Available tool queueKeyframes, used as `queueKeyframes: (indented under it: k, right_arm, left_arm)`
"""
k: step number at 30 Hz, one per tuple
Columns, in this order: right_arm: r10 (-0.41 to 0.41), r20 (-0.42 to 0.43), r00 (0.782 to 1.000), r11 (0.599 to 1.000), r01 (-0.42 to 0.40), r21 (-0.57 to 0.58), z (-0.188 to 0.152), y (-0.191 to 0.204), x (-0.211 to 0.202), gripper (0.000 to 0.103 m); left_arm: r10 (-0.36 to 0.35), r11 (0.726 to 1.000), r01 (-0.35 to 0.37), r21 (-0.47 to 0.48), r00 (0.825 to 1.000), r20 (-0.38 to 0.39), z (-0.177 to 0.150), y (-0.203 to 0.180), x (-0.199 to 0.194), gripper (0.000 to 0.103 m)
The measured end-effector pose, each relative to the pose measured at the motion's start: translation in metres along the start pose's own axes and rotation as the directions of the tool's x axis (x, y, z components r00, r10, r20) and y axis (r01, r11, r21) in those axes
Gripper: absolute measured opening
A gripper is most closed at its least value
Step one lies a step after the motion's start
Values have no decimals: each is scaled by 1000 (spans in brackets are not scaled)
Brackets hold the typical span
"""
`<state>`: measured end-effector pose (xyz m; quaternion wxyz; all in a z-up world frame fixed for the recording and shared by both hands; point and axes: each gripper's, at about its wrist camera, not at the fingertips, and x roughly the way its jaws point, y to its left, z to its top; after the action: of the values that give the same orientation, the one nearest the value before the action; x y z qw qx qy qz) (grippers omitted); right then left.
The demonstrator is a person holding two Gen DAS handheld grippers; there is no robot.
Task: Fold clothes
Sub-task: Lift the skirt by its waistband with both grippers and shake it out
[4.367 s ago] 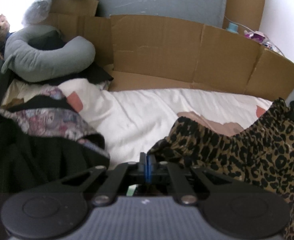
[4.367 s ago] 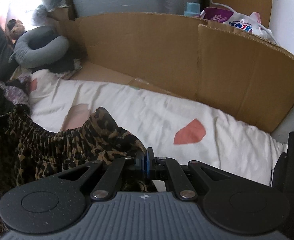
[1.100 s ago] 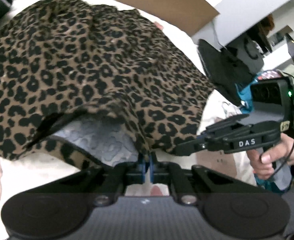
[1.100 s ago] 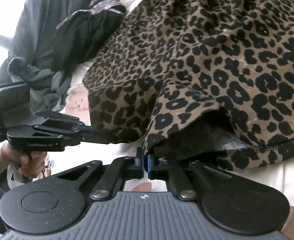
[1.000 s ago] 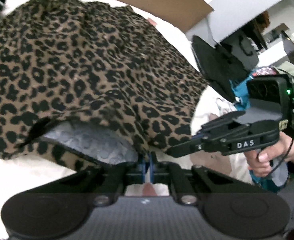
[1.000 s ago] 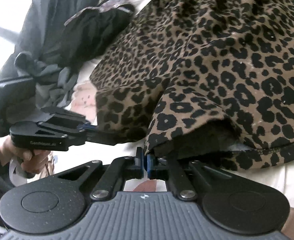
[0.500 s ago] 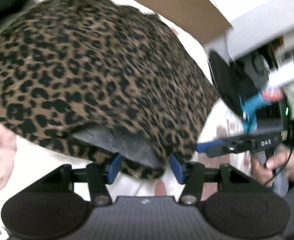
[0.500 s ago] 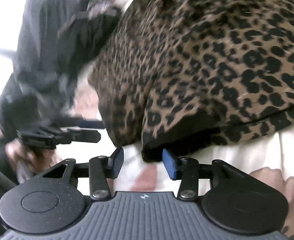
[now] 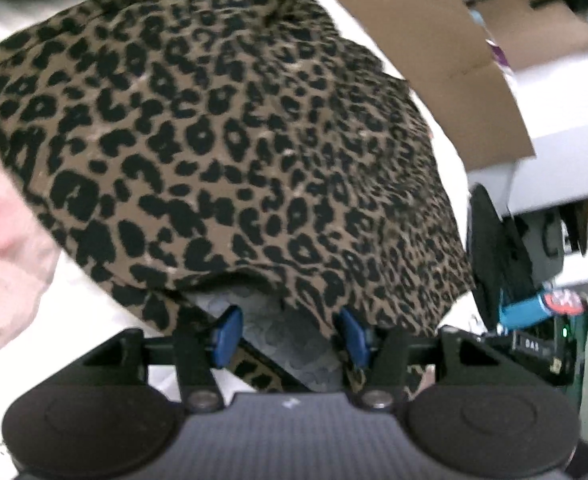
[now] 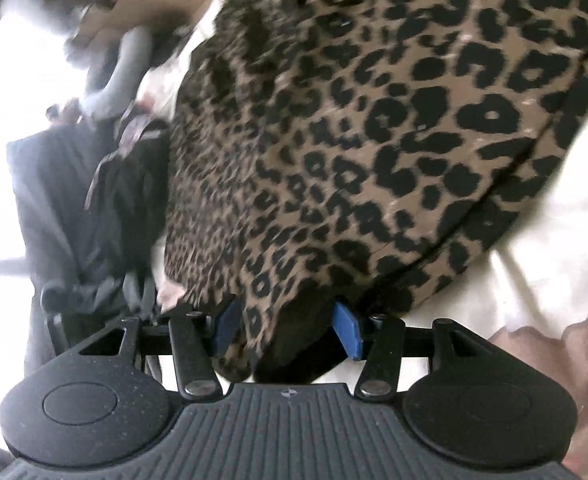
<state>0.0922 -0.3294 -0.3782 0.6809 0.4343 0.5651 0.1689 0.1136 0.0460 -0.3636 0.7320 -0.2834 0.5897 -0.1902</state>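
A leopard-print garment (image 9: 230, 136) lies spread over the white bedding (image 9: 106, 316), its near hem doubled over and showing a grey inner side. My left gripper (image 9: 290, 334) stands open, blue pads apart, with the hem lying loose between them. In the right wrist view the same garment (image 10: 373, 132) fills most of the frame. My right gripper (image 10: 288, 326) is open too, a corner of the hem drooping between its pads. The right gripper's body (image 9: 533, 344) shows at the far right of the left wrist view.
A cardboard wall (image 9: 433, 52) borders the bed beyond the garment. Dark clothes (image 10: 134, 184) and a grey cushion (image 10: 122, 76) lie at the left in the right wrist view. A pink patch (image 10: 553, 356) marks the bedding at the lower right.
Both grippers were shut on the garment's hem a second ago; they have opened and let it drop onto the bed. Both views have swung and are blurred by motion.
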Motion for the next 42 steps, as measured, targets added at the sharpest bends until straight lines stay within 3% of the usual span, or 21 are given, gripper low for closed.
queueKeyframes:
  k: [7, 12, 13, 14, 15, 27, 33, 39, 42]
  right_arm:
    - [18, 91, 996, 988, -32, 152, 9, -21, -2, 53]
    - [9, 69, 998, 980, -23, 198, 7, -28, 10, 22]
    - [9, 70, 997, 980, -23, 197, 6, -28, 10, 18]
    - [7, 72, 997, 981, -21, 195, 5, -28, 10, 7]
    - [-2, 72, 997, 982, -11, 186, 5, -28, 9, 0]
    - [-115, 46, 992, 992, 113, 55, -2, -26, -10, 0]
    - [-170, 10, 985, 985, 169, 14, -5, -28, -7, 0]
    - [-218, -13, 976, 976, 218, -16, -7, -30, -6, 1]
    - [-217, 11, 976, 976, 217, -14, -8, -26, -18, 3]
  left_arm:
    - [-39, 989, 44, -142, 998, 40, 3, 17, -2, 50]
    - [-59, 984, 66, -164, 997, 49, 3, 20, -4, 48]
    - [-64, 984, 71, -164, 997, 50, 2, 20, -4, 34]
    - [-75, 981, 81, -173, 996, 42, 2, 22, -2, 7]
    - [-72, 981, 76, -180, 997, 29, 1, 24, -1, 1]
    - [47, 995, -47, -84, 999, -7, -10, 29, -13, 1]
    - [102, 993, -105, -60, 994, -40, -2, 28, 12, 2]
    - [149, 989, -148, 20, 986, -68, -4, 22, 0, 12]
    - [167, 986, -165, 34, 983, -69, -5, 23, -14, 21]
